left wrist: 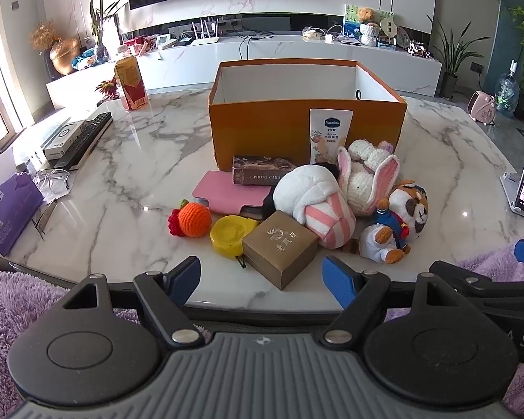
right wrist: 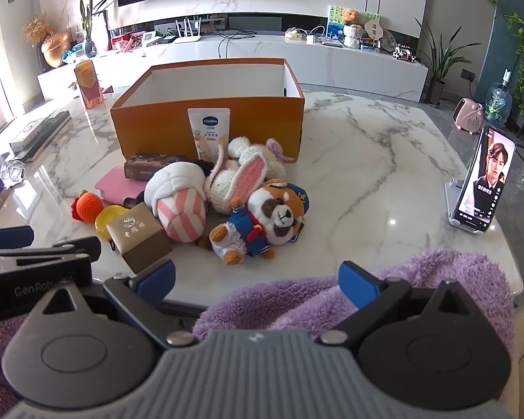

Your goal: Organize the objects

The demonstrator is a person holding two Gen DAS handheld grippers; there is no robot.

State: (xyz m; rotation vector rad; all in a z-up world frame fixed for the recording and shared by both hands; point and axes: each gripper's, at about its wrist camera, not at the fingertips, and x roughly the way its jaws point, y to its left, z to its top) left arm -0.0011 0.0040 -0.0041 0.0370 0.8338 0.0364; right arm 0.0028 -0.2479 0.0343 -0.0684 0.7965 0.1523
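Toys (left wrist: 331, 202) lie heaped ahead of your left tongs (left wrist: 262, 281) and right tongs (right wrist: 256, 279), both released; striped plush (right wrist: 180, 206) probably points toward you.

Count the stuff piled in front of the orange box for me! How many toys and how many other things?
Soft toys: 4 (orange fruit, pink-striped plush, bunny, dog)
Small boxes: 2 (gold box, photo card box)
Tube: 1 (Vaseline)
Pink case: 1
Yellow disc: 1
Total: 9
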